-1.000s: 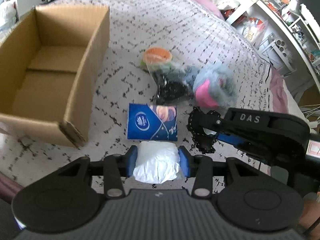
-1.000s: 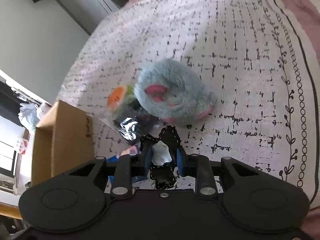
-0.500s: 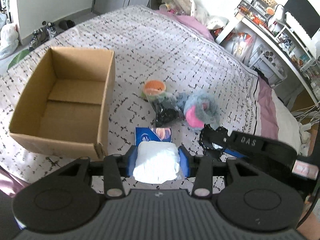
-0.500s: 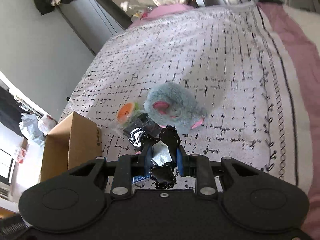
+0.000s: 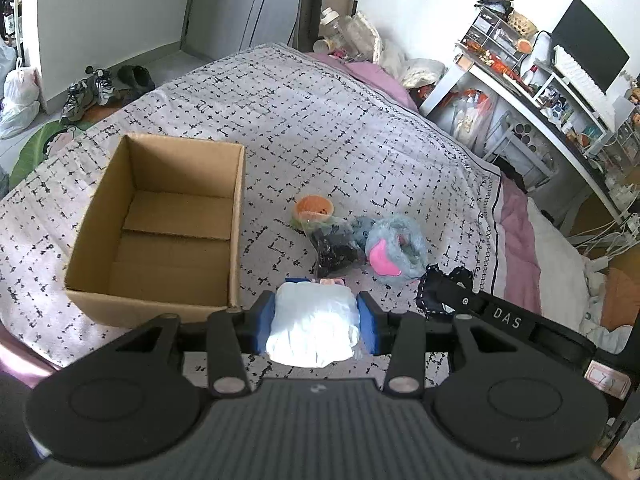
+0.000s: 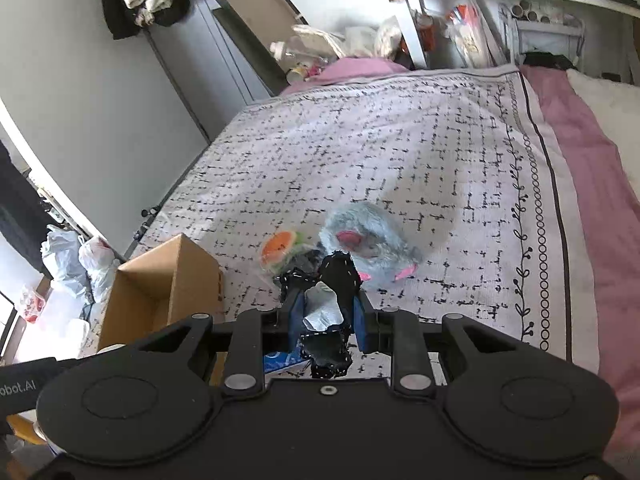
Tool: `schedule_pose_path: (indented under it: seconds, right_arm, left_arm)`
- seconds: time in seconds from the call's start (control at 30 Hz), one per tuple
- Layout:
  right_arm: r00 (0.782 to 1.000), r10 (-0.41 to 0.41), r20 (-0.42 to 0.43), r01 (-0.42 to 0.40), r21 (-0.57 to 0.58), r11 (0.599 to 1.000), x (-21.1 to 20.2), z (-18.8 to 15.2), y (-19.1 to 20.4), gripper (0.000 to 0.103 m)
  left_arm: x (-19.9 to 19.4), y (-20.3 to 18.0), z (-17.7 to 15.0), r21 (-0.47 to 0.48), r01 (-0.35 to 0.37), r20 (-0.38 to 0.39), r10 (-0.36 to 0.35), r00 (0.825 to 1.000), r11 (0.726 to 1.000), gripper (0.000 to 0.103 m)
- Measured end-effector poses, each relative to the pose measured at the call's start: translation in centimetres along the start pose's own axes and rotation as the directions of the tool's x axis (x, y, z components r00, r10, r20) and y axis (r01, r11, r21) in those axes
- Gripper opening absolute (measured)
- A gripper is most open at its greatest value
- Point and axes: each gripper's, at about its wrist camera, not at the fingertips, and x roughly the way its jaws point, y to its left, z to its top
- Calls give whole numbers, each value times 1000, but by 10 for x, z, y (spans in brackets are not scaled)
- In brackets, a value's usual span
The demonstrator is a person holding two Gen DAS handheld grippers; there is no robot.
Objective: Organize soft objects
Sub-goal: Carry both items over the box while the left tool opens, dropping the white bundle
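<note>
My left gripper (image 5: 316, 320) is shut on a white soft packet (image 5: 314, 326) and holds it high above the bed. My right gripper (image 6: 326, 318) is shut on a black lace-edged pouch (image 6: 334, 280), also seen in the left wrist view (image 5: 440, 288). On the patterned bedspread (image 5: 320, 132) lie a grey-and-pink plush toy (image 5: 394, 246), an orange round soft toy (image 5: 314, 208), a clear bag of black items (image 5: 334, 248) and a blue tissue pack (image 6: 280, 360). An open, empty cardboard box (image 5: 160, 224) stands to the left.
A desk and shelves with clutter (image 5: 560, 92) stand to the right of the bed. Shoes (image 5: 104, 88) and plastic bags (image 5: 16, 96) lie on the floor at the far left. Pink bedding (image 6: 592, 184) lies along the bed's right side.
Both grippers have risen well above the bed with their objects held. The items on the bedspread look smaller and more of the room shows.
</note>
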Motion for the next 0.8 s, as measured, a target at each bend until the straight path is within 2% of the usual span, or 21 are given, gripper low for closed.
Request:
schedule_pose_path:
  seconds: [0.27,0.47,0.8]
  right_arm:
    - [997,33,64,-30,-37,999,-14,-2,22,26]
    - [997,42,72,-37,-80,996,-12,-9,42,26]
    - [997,58,47,-52,-105,993,-1,-19,67,26]
  left_arm:
    - [-22,17,9,4,23,20,-23,1000,1000,43]
    - [-29,33,16,-10,6,54,-6,999,1000,43]
    - [-22,65,21,-23,-12,53,13,999,1000,43]
